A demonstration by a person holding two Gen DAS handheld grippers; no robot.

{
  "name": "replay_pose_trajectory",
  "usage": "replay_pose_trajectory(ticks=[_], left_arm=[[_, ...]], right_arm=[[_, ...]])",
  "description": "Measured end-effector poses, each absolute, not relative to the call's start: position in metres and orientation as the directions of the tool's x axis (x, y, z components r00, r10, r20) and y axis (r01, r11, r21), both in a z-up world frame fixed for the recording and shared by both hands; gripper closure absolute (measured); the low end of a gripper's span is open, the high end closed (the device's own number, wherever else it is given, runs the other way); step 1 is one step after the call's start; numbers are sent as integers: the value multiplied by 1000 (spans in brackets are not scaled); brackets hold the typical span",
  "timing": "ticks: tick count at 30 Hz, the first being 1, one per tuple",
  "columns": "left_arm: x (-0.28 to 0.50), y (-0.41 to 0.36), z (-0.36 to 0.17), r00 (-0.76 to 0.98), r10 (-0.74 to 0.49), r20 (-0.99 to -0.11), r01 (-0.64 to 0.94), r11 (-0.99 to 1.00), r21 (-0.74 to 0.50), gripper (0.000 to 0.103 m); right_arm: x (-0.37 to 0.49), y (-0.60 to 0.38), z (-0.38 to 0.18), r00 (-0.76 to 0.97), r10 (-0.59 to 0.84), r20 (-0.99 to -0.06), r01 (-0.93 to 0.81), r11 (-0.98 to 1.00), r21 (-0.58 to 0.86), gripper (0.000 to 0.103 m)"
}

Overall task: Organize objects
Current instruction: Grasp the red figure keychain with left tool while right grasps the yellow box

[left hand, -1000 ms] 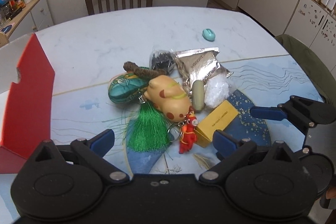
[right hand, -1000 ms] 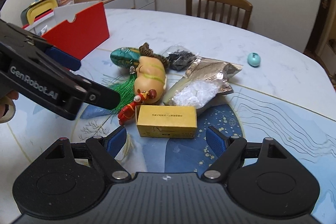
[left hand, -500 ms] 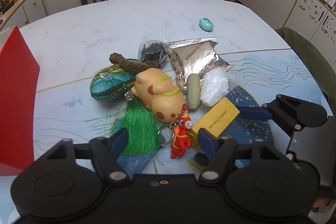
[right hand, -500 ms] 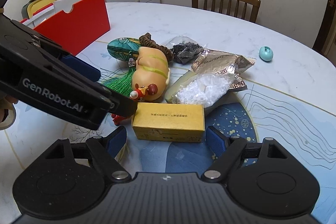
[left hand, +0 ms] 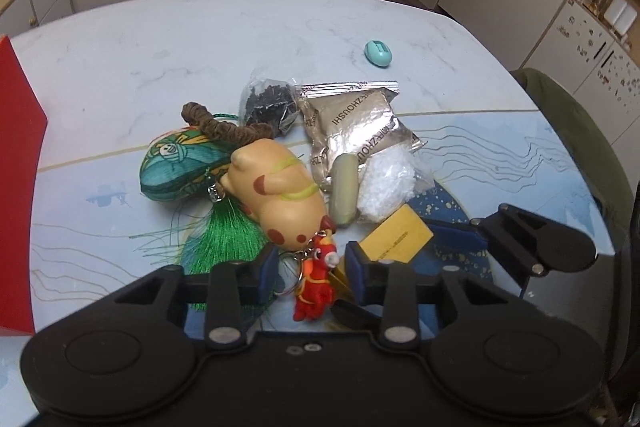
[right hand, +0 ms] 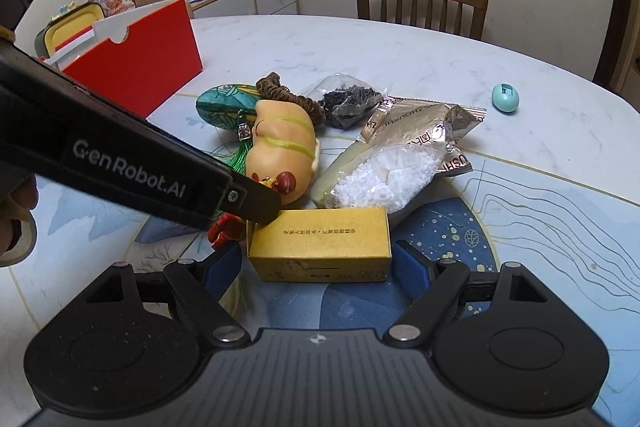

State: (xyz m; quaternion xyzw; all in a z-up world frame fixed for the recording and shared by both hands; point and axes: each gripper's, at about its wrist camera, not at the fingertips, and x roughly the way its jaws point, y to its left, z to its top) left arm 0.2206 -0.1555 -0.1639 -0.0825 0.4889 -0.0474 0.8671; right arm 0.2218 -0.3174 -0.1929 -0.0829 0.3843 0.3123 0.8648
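Right now your left gripper (left hand: 311,269) sits low over the near edge of the pile, its blue pads narrowed around the small red figure keychain (left hand: 316,287); the pads look just beside the toy on both sides, but you cannot tell from either view whether they actually press it. The keychain's ring leads up to the tan squishy animal (left hand: 276,193), which lies at the middle of the pile and serves as your landmark.

Your right gripper (right hand: 318,269) is spread wide, one pad at each end of the yellow box (right hand: 320,243), with a small gap at both ends and nothing held. That box lies in front of the tan animal, touching the red keychain's side.

Left of the animal is the teal patterned pouch (left hand: 180,167) with a green tassel (left hand: 224,239) fanned out below it. Right of the animal lie a grey-green capsule (left hand: 344,191), a clear bag of white granules (left hand: 386,187) and a silver foil packet (left hand: 356,123). Behind it sits a bag of dark bits (left hand: 270,99). Far behind, well apart, rests a turquoise egg-shaped item (left hand: 378,53). The red bin (right hand: 140,63) stands well to the left on the table (left hand: 160,47).
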Motion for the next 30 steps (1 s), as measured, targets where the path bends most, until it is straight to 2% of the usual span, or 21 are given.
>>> replay_pose_trajectory(ticks=[2,4,12,19,30], left_arm=[[221,-152,-164,512,-180,-840,-5,977,-212,74],[221,-151,-164,512,-183,-839,-7,976,-217,74],[223,-149,-164,499,-198,-843,-14,972,-237,81],[222,-153,-172,470,-180,-864,-11,978,-210,93],[210,-146,-163,480,-180,-858,-35,974,-224,93]], right_arm=[[221,-318,-193,512,476,-715,-601,793,97,29],[221,-320,-193,510,480,-714,-600,793,105,31],[218,-328,-192,500,487,-716,-604,789,115,32],[217,-330,-191,500,486,-717,-603,789,114,32],[203,-338,-179,498,491,-715,-587,798,139,33]])
